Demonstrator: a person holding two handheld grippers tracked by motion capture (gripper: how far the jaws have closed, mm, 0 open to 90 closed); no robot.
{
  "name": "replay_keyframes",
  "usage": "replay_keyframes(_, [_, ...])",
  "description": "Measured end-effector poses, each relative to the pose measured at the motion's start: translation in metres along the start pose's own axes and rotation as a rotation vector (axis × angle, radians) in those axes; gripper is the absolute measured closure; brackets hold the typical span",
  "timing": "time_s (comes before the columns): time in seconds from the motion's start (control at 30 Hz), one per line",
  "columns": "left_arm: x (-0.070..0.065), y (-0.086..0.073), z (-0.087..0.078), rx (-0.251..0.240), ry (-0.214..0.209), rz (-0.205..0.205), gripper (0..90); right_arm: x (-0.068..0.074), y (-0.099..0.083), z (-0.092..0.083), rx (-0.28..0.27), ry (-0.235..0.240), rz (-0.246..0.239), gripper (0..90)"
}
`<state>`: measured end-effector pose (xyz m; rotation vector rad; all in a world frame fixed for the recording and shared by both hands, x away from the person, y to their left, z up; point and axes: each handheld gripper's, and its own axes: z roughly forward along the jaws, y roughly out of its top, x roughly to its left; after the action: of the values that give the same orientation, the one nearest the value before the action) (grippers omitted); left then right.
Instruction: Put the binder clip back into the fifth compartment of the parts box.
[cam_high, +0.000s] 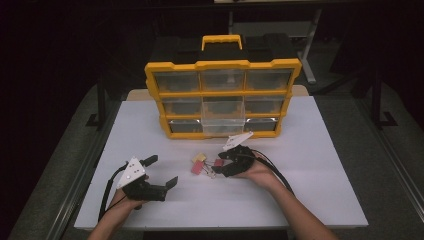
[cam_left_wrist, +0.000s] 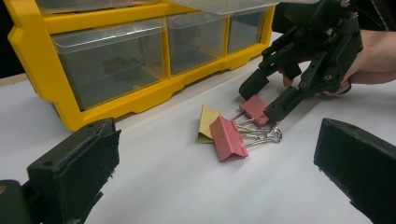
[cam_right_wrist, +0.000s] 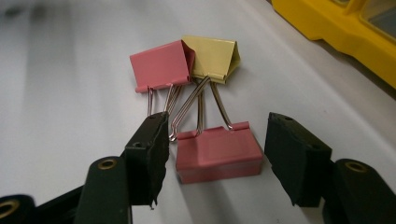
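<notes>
three binder clips lie bunched on the white table (cam_high: 310, 165) in front of the yellow drawer organizer (cam_high: 222, 97), their wire handles tangled together. the nearer pink clip (cam_right_wrist: 218, 156) sits between the jaws of the right gripper (cam_right_wrist: 217, 158), with a narrow gap on each side, so the pads are not pressing on it; the jaws stand partly spread around it. just beyond it lie a second pink clip (cam_right_wrist: 162, 65) and a yellow clip (cam_right_wrist: 212, 58), side by side and touching. the right gripper comes in low over the table from the person's right hand (cam_high: 257, 170). the left gripper (cam_high: 159, 172) rests well apart on the left side of the table, jaws spread wide with nothing between them, pointed toward the clips. the organizer's lower middle drawer (cam_high: 223, 127) stands pulled out a little
</notes>
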<state>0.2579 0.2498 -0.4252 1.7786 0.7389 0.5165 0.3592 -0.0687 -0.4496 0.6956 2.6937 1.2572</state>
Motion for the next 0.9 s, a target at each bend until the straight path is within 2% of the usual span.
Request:
replay_keyframes(0.3, [0.0004, -0.0001, -0.0001, 0.002, -0.002, -0.001, 0.0, 0.001, -0.002, 0.0049, 0.027, -0.008, -0.025, 42.5])
replay_keyframes(0.9, [-0.0002, 0.0, 0.0, -0.002, -0.005, -0.001, 0.0, 0.0006, -0.0039, 0.0046, 0.028, -0.018, -0.058, 47.6])
